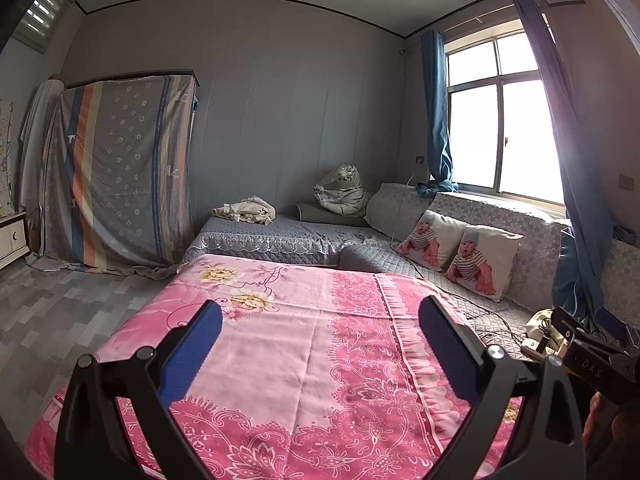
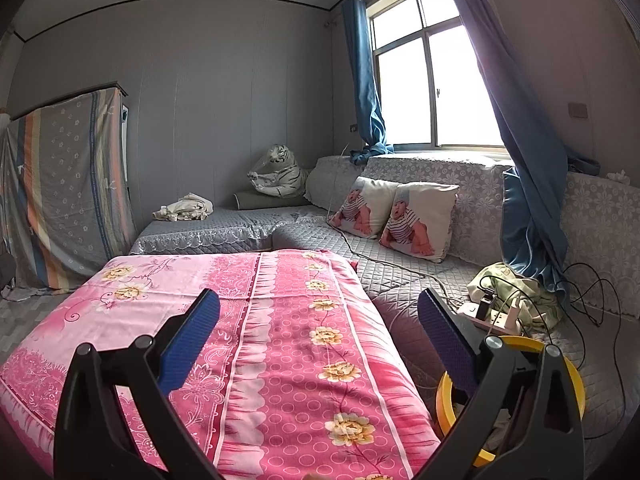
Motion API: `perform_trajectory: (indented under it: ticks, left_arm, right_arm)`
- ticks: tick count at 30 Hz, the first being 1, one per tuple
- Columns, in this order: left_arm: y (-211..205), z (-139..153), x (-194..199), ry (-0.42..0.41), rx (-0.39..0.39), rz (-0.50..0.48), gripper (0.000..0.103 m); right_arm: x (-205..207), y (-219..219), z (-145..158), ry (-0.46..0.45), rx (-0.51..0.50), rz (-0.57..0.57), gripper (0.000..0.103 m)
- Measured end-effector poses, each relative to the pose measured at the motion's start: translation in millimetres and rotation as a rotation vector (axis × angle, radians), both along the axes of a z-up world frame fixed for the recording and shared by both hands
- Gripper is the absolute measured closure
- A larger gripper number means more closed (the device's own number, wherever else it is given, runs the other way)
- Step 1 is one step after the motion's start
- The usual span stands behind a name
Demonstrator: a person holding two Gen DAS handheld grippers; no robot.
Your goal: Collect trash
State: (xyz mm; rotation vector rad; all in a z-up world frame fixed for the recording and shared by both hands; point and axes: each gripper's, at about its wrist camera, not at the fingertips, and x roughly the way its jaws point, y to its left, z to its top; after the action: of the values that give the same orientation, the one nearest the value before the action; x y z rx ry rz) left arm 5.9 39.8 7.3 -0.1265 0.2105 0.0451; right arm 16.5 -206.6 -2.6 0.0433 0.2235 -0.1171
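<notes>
Left gripper (image 1: 320, 328) and right gripper (image 2: 318, 322) spread wide, holding nothing, above pink floral cloth (image 1: 304, 360). Yellow-rimmed bin (image 2: 568, 384) near right, beside power strip (image 2: 492, 318). Trash not discernible.

We hold the left gripper (image 1: 320, 344) above a pink floral cloth (image 1: 288, 360), its blue-padded jaws spread wide with nothing between them. Beyond lies a grey quilted sofa (image 1: 280, 236) carrying two baby-print cushions (image 1: 460, 252) and a plush tiger (image 1: 346, 192) (wrapped in clear plastic). The right gripper (image 1: 592, 352) shows at the right edge.
</notes>
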Motion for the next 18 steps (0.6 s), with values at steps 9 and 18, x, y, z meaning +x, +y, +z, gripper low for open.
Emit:
perform_trajectory:
  ticks: [9,18]
  left_arm:
    - [-2.9,-1.0,3.0,0.002,-0.001,-0.014,0.008]
    - [-2.5,-3.9,4.0,0.009,-0.011,-0.027,0.008]
  right_arm:
    - [3.2,-3.6,-3.9,0.019,0.02,-0.005,0.008]
    - [5.5,-5.2,-6.2,0.027,0.032,-0.004,0.008]
